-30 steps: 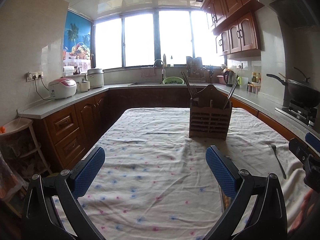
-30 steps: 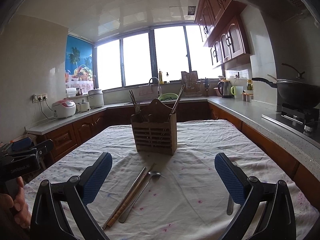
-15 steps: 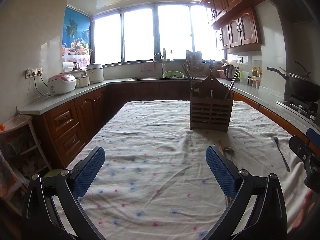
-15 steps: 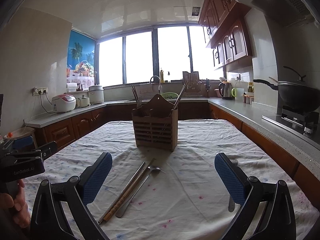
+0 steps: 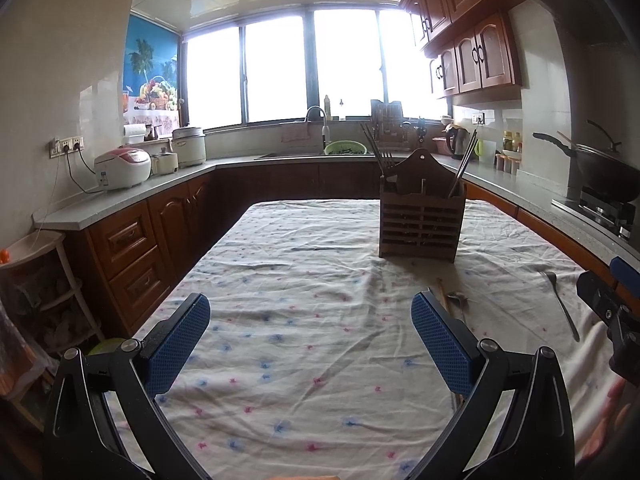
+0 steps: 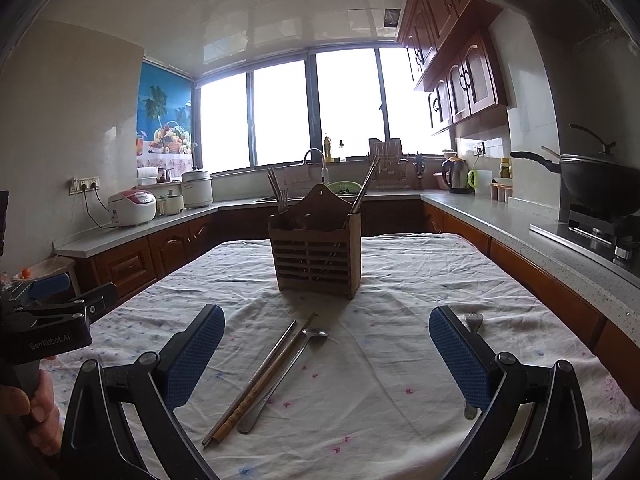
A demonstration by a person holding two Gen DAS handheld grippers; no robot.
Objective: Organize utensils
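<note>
Both grippers, left gripper and right gripper, hover with fingers spread wide and empty. Between the right fingers lie chopsticks and a spoon; a fork lies at two o'clock. The wooden holder stands beyond at twelve o'clock on the tablecloth.

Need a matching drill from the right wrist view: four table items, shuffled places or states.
Items
1. slatted wooden utensil caddy
2. metal spoon
3. metal fork
4. right gripper

States
A. partly hidden behind a blue finger pad
B. open, holding nothing
C. upright, chopsticks sticking out
D. flat on the cloth beside loose chopsticks

Pairs: 1-C, 2-D, 3-A, 4-B
</note>
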